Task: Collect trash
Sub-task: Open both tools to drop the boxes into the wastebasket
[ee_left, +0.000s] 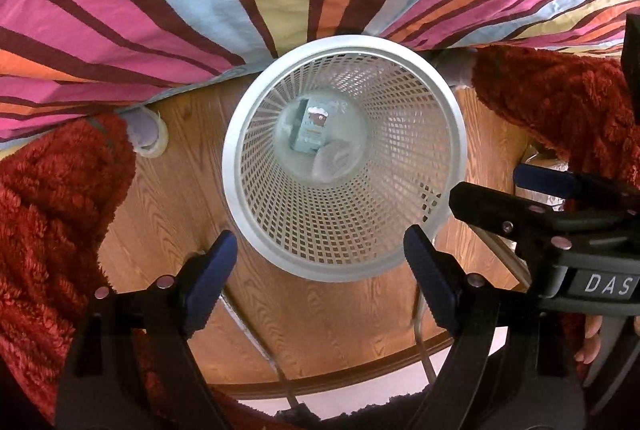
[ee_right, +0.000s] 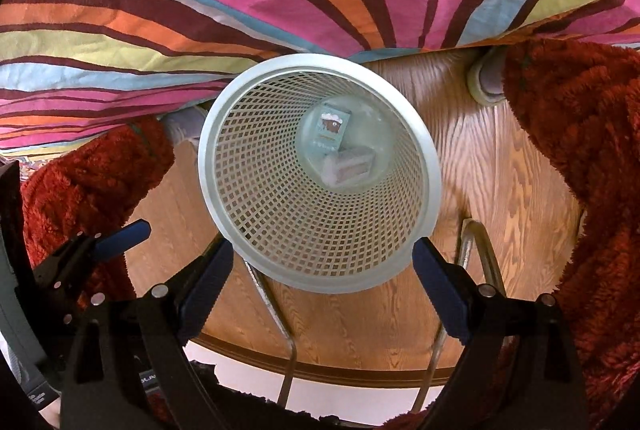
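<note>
left jaws: my left gripper (ee_left: 320, 270) spread wide, nothing between the pads.
right jaws: my right gripper (ee_right: 326, 280) spread too, empty.
bin: white mesh basket (ee_left: 454, 134) just past both fingertip pairs, mouth facing me.
trash: small teal box (ee_right: 334, 130) and crumpled wrapper (ee_right: 352, 164) on the basket floor, straight ahead, deep below.
nearer hand: about equal, I judge.

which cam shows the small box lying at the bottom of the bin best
The right wrist view: the pale small box sits in full view on the basket floor, its side and top distinct beside the teal carton. In the left wrist view the same box is a blurred pale patch.
</note>
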A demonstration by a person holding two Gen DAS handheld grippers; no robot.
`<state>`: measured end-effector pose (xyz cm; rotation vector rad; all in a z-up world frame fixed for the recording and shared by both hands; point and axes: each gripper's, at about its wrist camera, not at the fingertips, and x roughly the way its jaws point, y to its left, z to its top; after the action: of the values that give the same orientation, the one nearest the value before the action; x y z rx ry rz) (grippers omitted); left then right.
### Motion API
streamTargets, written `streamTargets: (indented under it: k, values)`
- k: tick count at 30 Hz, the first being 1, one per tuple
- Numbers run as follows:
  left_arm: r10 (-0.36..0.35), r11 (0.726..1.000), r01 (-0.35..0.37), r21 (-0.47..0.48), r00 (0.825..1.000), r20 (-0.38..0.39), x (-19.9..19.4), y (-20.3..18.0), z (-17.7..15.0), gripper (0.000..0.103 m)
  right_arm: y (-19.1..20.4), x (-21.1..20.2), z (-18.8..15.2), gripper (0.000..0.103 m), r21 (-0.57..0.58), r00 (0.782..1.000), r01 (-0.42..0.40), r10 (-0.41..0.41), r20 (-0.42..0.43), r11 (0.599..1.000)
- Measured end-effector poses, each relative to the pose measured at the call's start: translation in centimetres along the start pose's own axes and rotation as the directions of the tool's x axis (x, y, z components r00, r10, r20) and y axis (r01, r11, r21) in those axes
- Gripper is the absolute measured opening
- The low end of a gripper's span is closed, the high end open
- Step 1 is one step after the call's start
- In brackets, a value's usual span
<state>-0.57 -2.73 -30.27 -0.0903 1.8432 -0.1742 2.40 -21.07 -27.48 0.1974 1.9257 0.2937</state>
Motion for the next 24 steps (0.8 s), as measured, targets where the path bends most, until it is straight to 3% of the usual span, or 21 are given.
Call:
streamTargets:
  k: [11,13,20,24]
  values:
    - [0.001,1.0,-0.001,-0.016,1.0,0.009,-0.09,0.44,-0.06,0.083,0.21,0.06,-0.05,0.087,-0.005,1.0,-0.006,0.006,0.009,1.0]
    - [-0.001,1.0,0.001,-0.02,1.0,0.012,-0.14,0.55,-0.06,0.089,0.24,0.06,-0.03,0.087,-0.006,1.0,-0.005,0.005,0.01,1.0]
    - [-0.002,1.0,0.003,-0.024,1.0,0.017,-0.15,0.55,-0.12,0.089,0.33,-0.06,-0.07,0.087,-0.014,1.0,-0.01,0.01,0.018,1.0]
    - [-0.005,1.0,0.005,-0.027,1.0,0.02,-0.23,0.56,-0.13,0.089,0.42,-0.16,-0.08,0.095,-0.024,1.0,-0.018,0.019,0.025,1.0]
